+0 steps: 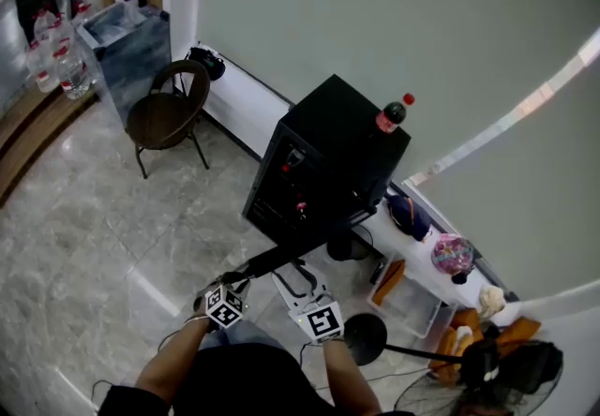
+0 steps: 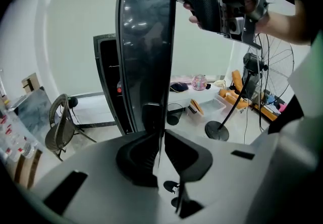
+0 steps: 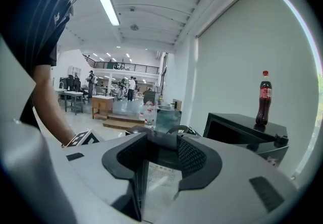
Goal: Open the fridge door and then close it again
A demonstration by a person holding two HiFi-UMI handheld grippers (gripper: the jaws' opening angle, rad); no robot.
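Fingers (image 2: 135,160) of the left gripper (image 2: 160,134) are pressed almost together, pinching the thin free edge of the fridge door (image 2: 146,41), which rises as a dark, glossy panel straight up from between them. In the head view the door stands swung well out from the cabinet toward the person, edge-on, and both hands are at its outer end, the left one just left of the other. Next to it, the right gripper (image 3: 160,143) sits on the door's upper corner with its jaws about half open, the ribbed pads closed against both faces of the panel, whose dark surface and a pale printed sticker show between them. Further right and beyond the hands stands the fridge (image 1: 328,152), a black cabinet backed near the pale wall, its front open. A cola bottle (image 1: 392,114) with a red cap stands upright on the right side of its top. Right of the fridge, a low white shelf (image 1: 412,264) runs along the wall, and the round black base of a fan stand (image 1: 364,337) rests on the floor just right of the right gripper.
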